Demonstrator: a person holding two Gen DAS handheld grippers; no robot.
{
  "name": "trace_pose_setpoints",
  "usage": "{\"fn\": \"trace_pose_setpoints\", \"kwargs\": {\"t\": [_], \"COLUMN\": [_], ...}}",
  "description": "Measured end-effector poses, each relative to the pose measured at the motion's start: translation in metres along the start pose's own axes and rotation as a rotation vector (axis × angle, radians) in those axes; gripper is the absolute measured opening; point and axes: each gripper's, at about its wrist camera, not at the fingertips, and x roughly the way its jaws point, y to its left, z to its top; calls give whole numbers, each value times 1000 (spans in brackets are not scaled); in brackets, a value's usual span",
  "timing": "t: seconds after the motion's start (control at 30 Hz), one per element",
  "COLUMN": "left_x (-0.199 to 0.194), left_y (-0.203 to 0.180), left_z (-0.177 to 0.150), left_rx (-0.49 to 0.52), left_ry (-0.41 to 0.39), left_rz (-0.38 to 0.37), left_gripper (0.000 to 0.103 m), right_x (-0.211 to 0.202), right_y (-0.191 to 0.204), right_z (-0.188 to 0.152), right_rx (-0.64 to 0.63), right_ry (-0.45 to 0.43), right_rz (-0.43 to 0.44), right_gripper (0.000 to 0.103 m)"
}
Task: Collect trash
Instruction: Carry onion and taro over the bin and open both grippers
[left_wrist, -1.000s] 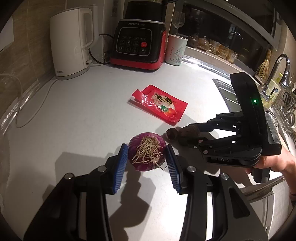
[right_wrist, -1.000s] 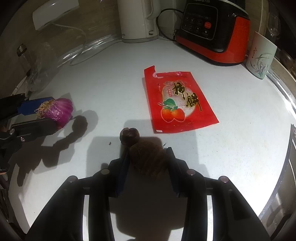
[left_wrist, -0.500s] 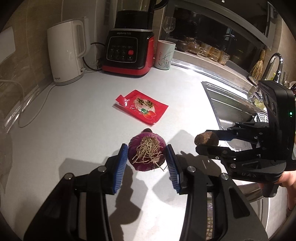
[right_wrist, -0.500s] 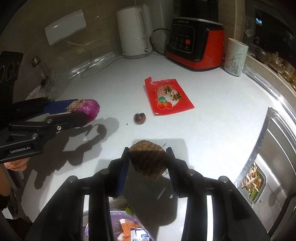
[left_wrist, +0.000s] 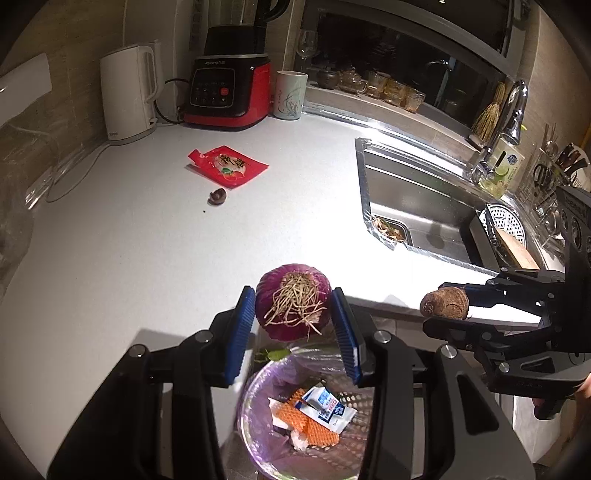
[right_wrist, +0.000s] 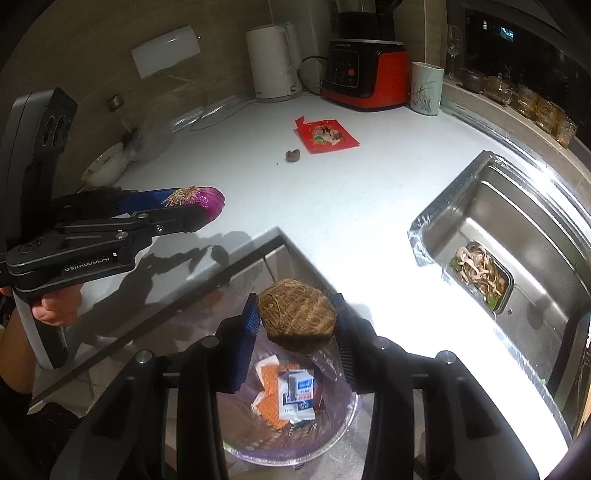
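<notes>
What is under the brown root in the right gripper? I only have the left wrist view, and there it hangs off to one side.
Observer: In the right wrist view the brown root, clamped in the right gripper, hangs above the lined bin, with wrappers showing below it.
Operator: Any trash on the counter that my view misses?
Observer: Perhaps. A white bowl sits at the far left of the counter, beside a clear plastic bag. Its contents are hard to make out.
</notes>
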Motion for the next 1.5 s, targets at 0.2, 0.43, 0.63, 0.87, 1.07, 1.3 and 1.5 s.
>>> {"fn": "trace_pose_setpoints", "kwargs": {"t": [0.2,0.43,0.63,0.87,1.07,1.3,1.5], "left_x": [-24,-36,-42,-35,-3,50,59], "left_y": [-32,-56,-65,-63,-59,-52,-49], "left_z": [-38,-64,-72,-82,-111,-153,-162], "left_rx": [-25,-43,-52,-59,-74,-108,-119], "left_ry": [-1,6,-4,20,113,261,291], "left_rz": [33,61,65,69,71,84,83], "left_gripper": [42,42,42,42,42,42,63], "right_x": [-26,-44,-54,-57,-55,-49,-47], "right_y": [2,7,13,13,16,16,18], "right_z": [-44,-69,-76,-80,-85,-94,-98], "right_rx": [-17,-52,-74,-73,-75,-72,-70], "right_ry": [18,23,19,26,56,101,116], "right_rz": [26,54,61,61,57,49,48], "right_gripper": [40,40,40,40,40,40,40]}}
